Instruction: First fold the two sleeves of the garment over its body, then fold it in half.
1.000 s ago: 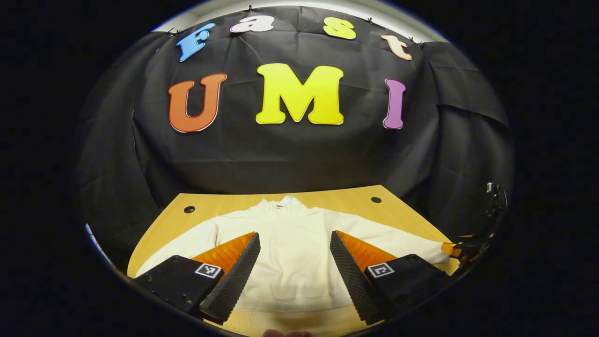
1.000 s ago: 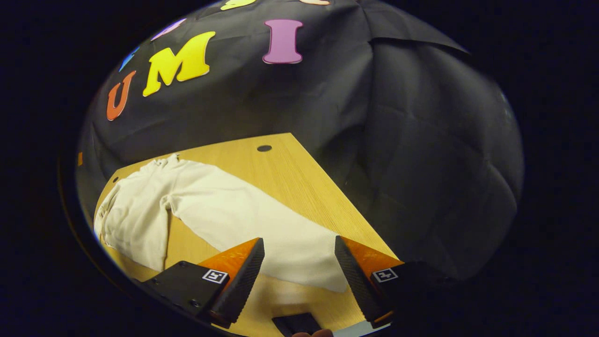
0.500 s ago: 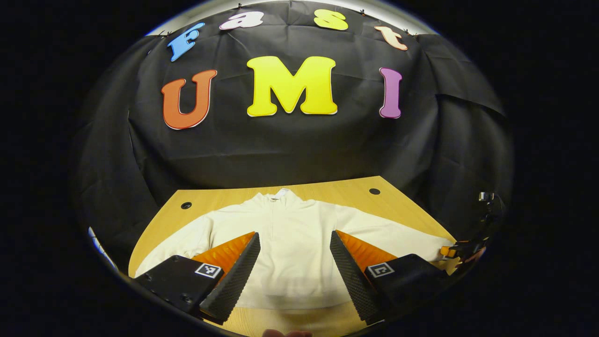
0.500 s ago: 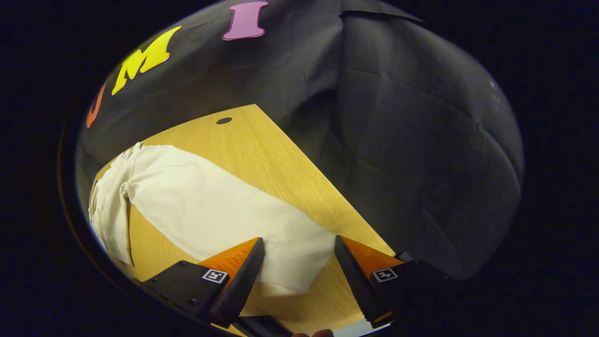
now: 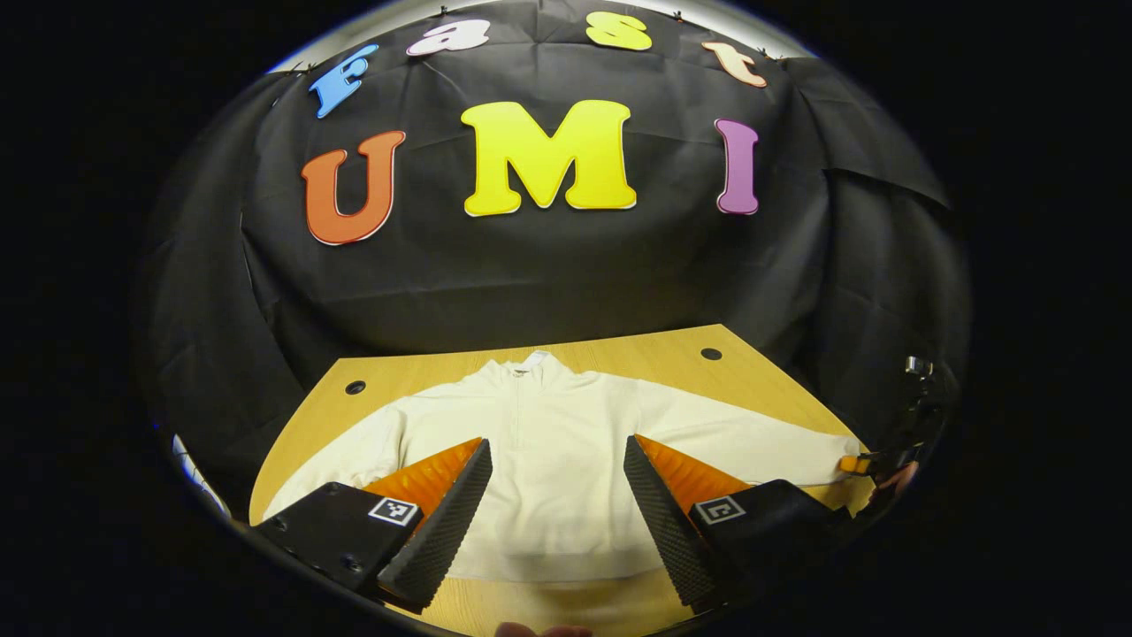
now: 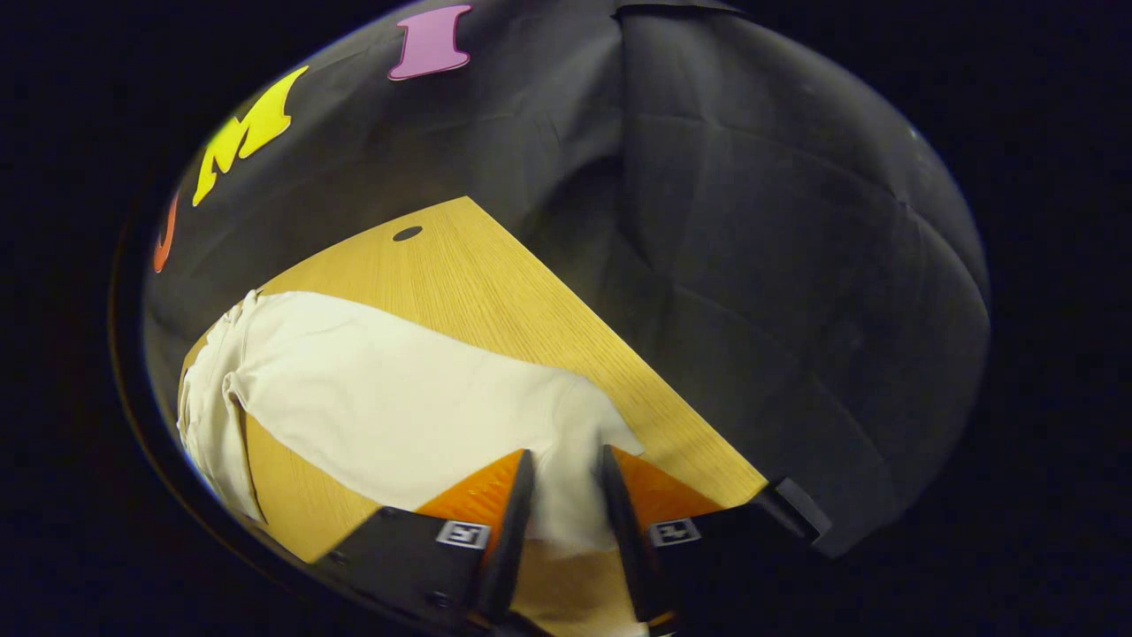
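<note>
I am looking down at the cream garment [image 5: 553, 478], which is lying flat and face up on the wooden table [image 5: 672, 358], collar toward the far edge and hem toward the near edge, with both sleeves spread out toward the side edges. Neither sleeve is folded yet.

I am working the right sleeve [image 6: 407, 407] first. My right gripper [image 6: 564, 495] is sitting at that sleeve's cuff, near the table's right edge, and its fingers are drawn close together with the cuff fabric between them. They appear to be pinching the cuff, though I cannot tell how firmly the cloth is caught. My left gripper [image 5: 557, 495] is hovering over the garment's lower body near the near edge, fingers spread wide and gripping nothing.

What I am watching is the sleeve's long axis: it is running from the cuff at my right fingers away toward the shoulder and collar. In my judgement, the coming fold means carrying the cuff along that line, inward across the body. The right gripper is plainly the nearer one for this; the left sleeve [image 5: 349, 451] is lying closer to the left.
</note>
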A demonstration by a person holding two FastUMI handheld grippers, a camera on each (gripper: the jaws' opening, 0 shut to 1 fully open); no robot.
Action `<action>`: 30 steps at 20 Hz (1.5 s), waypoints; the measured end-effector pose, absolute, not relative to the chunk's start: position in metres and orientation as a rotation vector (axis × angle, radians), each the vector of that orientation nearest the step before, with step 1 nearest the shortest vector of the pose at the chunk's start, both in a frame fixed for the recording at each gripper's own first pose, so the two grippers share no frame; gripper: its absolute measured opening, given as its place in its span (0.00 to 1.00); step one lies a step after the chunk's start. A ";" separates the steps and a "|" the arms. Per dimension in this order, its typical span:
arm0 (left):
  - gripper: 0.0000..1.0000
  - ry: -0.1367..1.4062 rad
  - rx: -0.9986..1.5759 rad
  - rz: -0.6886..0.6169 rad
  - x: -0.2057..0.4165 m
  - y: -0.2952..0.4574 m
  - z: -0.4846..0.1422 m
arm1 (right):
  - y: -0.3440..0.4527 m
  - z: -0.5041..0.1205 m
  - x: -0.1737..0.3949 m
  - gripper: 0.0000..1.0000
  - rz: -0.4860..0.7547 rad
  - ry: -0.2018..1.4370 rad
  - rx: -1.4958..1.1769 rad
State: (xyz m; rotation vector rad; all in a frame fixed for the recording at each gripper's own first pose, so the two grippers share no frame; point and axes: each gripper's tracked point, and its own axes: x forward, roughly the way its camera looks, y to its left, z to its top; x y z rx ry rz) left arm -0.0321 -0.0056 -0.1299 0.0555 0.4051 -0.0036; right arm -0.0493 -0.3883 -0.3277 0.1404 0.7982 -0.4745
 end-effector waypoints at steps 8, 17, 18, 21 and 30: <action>0.97 0.387 0.022 0.023 -0.035 0.042 -0.127 | -0.348 -0.267 -0.009 0.09 -0.434 0.743 0.149; 0.98 0.333 0.029 0.039 -0.040 0.096 -0.128 | -0.181 -0.131 0.087 0.09 -0.130 0.574 0.020; 0.98 0.328 0.024 0.048 -0.042 0.105 -0.128 | -0.158 -0.121 0.099 0.09 -0.095 0.558 0.009; 0.98 0.322 0.000 0.083 -0.048 0.134 -0.129 | -0.095 -0.101 0.127 0.09 -0.005 0.521 -0.037; 0.98 0.319 -0.069 0.232 -0.078 0.224 -0.128 | 0.088 -0.111 0.170 0.09 0.231 0.510 -0.162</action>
